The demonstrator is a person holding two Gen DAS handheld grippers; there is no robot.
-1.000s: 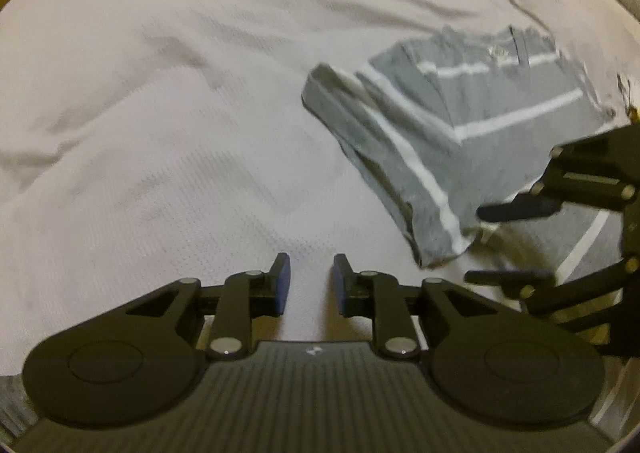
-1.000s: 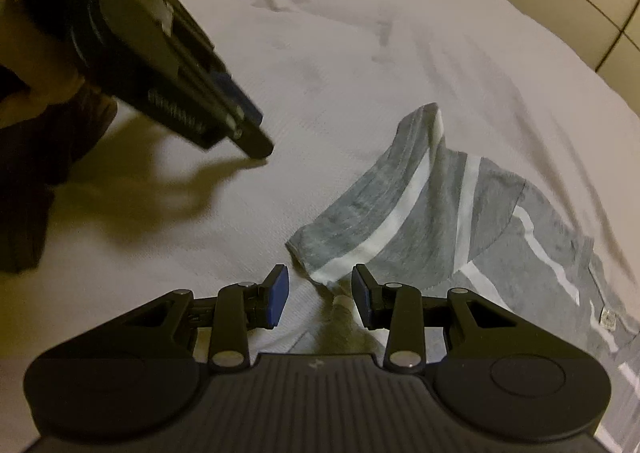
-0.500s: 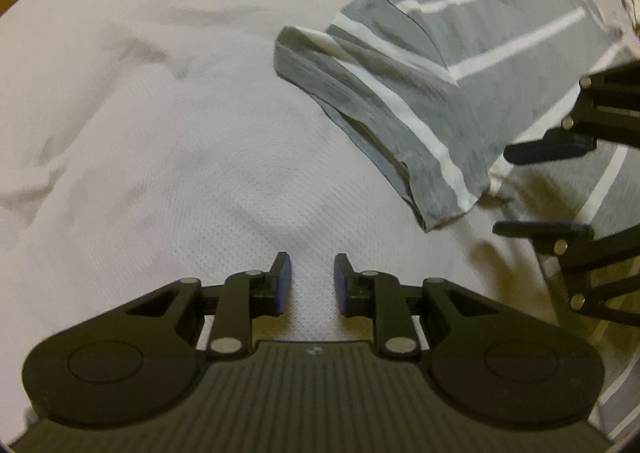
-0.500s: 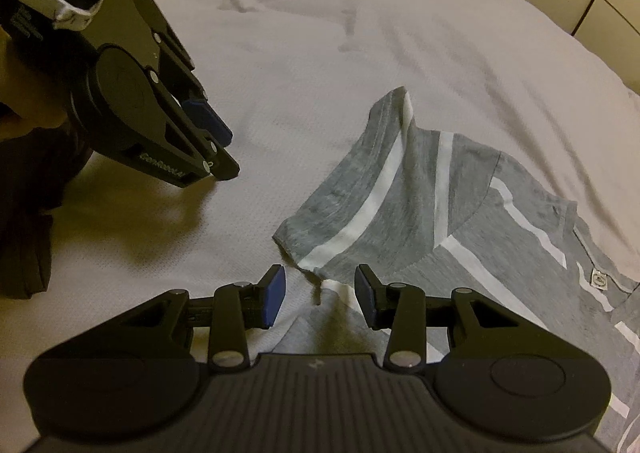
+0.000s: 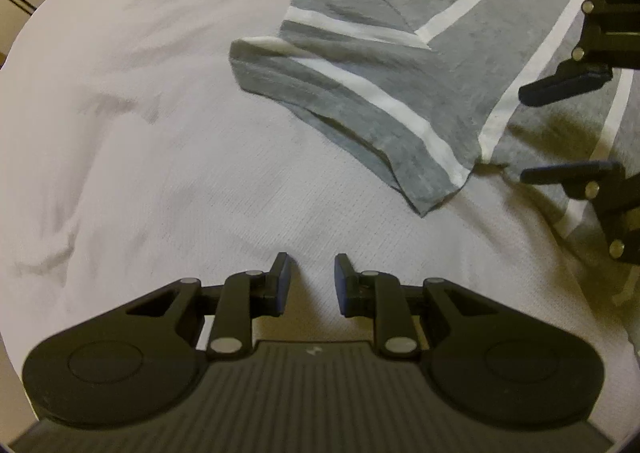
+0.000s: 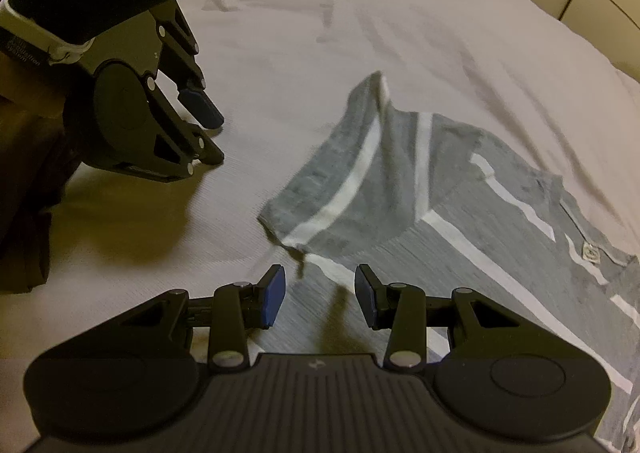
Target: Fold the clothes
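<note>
Shirt (image 6: 460, 213) is laid flat on sheet (image 5: 160, 133), sleeve folded in. Right gripper (image 6: 320, 289) is held wide over the sleeve corner, gripping nothing, probably for pickup. Left gripper (image 5: 310, 279) is kept narrow, empty, beside it.

The grey striped shirt (image 6: 460, 213) runs off the right edge, its far sleeve out of sight
</note>
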